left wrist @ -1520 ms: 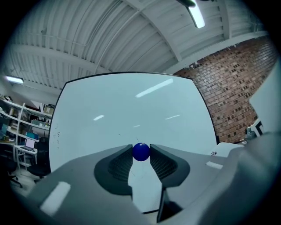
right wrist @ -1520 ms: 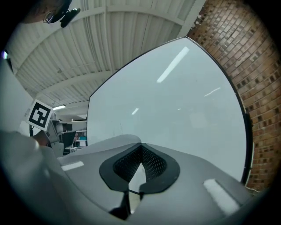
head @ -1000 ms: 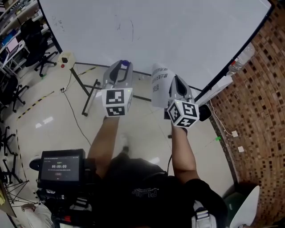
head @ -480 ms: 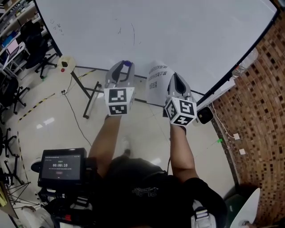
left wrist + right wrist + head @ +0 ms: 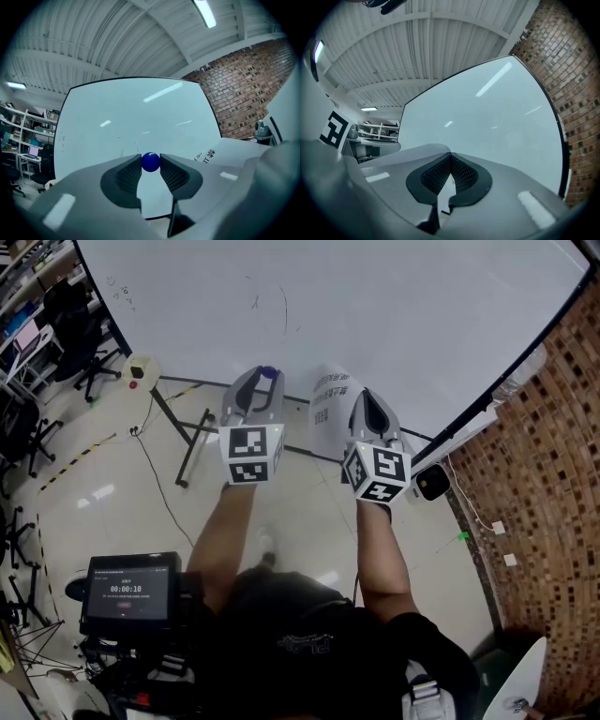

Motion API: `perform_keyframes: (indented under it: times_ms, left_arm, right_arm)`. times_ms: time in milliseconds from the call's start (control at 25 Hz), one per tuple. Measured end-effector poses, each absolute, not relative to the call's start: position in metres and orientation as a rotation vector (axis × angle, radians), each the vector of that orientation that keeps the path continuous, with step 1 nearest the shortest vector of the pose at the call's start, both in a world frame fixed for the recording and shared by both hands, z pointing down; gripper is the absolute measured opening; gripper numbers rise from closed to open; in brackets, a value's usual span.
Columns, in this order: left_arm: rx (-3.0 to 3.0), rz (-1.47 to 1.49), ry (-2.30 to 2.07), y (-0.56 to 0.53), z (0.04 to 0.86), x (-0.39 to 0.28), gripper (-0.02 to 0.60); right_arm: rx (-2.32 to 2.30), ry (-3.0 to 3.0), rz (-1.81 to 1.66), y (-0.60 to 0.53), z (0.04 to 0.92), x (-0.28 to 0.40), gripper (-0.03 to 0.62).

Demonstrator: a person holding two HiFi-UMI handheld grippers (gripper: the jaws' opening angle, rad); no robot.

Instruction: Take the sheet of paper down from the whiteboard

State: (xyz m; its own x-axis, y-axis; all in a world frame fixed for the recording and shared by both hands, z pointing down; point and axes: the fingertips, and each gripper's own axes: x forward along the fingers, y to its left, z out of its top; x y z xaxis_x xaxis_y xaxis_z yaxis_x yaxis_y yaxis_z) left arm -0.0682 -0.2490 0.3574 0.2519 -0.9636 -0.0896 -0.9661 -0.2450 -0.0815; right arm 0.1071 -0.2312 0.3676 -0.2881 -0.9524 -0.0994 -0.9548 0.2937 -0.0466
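Observation:
In the head view the white sheet of paper [image 5: 328, 418] with black print hangs off the whiteboard [image 5: 375, 306], pinched at its right edge by my shut right gripper [image 5: 365, 396]. To the left, my left gripper [image 5: 265, 377] is shut on a small blue ball magnet [image 5: 267, 373]. In the left gripper view the blue magnet [image 5: 150, 161] sits between the pads of the left gripper [image 5: 150, 164], and a corner of the printed paper [image 5: 220, 154] shows at the right. The right gripper [image 5: 450, 157] has its pads pressed together in front of the board [image 5: 487, 131].
Brick wall [image 5: 544, 474] runs along the right. The board's dark stand legs [image 5: 183, 442] spread over the floor, with a cable [image 5: 155, 479] beside them. Office chairs [image 5: 75, 334] stand at the far left. A timer screen [image 5: 127, 592] is at my waist.
The paper has swung from a curled, edge-on hang to a flatter spread left of the right gripper. Both grippers shifted slightly, still gripping the magnet and the paper.

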Motion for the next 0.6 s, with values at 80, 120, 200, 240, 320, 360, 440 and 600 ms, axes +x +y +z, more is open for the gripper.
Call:
perform_keyframes:
  times_ms: [80,120,200,240,320,360,440,600]
  left_arm:
    - [-2.39,0.022,1.862,-0.2489,0.3599,-0.0696,0.123]
    - [-2.391,0.021,1.863,-0.2487,0.3602,-0.0699,0.123]
    - [-2.392,0.023,1.855,-0.2484,0.3595,-0.0692,0.123]
    - [-2.393,0.023,1.851,-0.2484,0.3592,-0.0683,0.123]
    - [-2.397,0.024,1.843,-0.2489,0.3585,-0.0664,0.123]
    - [-2.399,0.022,1.84,-0.249,0.3584,-0.0658,0.123]
    - [-2.401,0.014,1.841,-0.2491,0.3594,-0.0656,0.123]
    - [-2.393,0.007,1.84,-0.2487,0.3567,-0.0648,0.123]
  right_arm:
    - [-1.807,2.442,0.04,-0.2317,0.3672,0.1056,0.012]
    - [-1.808,2.445,0.043,-0.2319,0.3676,0.1047,0.012]
    - [-1.811,2.45,0.044,-0.2322,0.3692,0.1035,0.012]
    - [-1.812,2.452,0.042,-0.2324,0.3701,0.1035,0.012]
    - [-1.814,2.452,0.039,-0.2326,0.3705,0.1041,0.012]
    - [-1.814,2.452,0.041,-0.2328,0.3703,0.1041,0.012]
    - [-1.815,2.454,0.048,-0.2335,0.3699,0.1039,0.012]
    - [-1.825,2.454,0.061,-0.2352,0.3698,0.1056,0.012]
